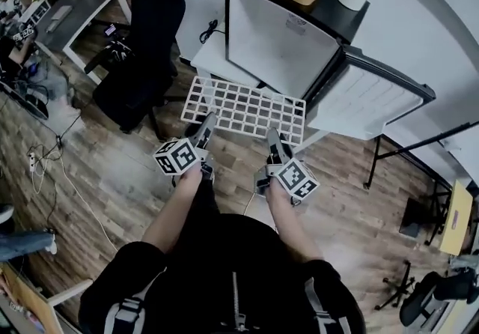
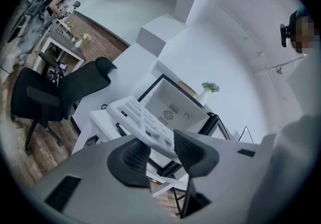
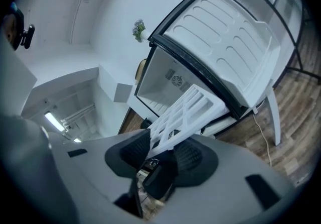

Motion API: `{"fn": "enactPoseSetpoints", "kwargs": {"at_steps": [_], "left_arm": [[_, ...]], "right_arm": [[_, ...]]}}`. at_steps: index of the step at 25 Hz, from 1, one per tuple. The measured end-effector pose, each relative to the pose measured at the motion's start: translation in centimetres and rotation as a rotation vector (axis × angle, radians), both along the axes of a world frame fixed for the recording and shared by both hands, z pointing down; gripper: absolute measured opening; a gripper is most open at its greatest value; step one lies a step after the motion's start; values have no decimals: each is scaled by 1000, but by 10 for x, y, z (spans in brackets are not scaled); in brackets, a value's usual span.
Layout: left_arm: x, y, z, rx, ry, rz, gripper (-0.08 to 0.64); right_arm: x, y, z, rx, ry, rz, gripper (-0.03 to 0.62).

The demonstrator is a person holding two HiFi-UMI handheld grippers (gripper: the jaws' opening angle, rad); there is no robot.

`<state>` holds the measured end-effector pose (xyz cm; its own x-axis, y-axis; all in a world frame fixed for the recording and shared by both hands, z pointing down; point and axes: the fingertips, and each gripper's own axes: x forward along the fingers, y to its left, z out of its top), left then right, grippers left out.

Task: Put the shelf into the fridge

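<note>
A black office chair point(image 1: 142, 48) stands at the left. The left tool point(image 1: 203, 124) is clamped on the near edge of the white plastic grid shelf point(image 1: 247, 109), and so is the right tool point(image 1: 273, 138). The shelf hangs level, just outside the open black mini fridge point(image 1: 277, 37) on the white desk point(image 1: 204, 55).

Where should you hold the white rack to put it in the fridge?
By its near edge, from the person's side, as the left gripper and right gripper do, spaced apart. The shelf is wide and flat, and its far edge faces the open fridge.
</note>
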<state>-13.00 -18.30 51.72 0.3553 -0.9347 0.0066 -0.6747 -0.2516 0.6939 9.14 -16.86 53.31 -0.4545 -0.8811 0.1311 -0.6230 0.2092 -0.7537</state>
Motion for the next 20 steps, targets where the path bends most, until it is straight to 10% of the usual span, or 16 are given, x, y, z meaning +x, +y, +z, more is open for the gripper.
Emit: {"fn": "enactPoseSetpoints", "kwargs": {"at_steps": [20], "left_arm": [[-14,-176,8,-23,16,384,163]], "right_arm": [[-35,-94,9,-38,-4,371,153]]}}
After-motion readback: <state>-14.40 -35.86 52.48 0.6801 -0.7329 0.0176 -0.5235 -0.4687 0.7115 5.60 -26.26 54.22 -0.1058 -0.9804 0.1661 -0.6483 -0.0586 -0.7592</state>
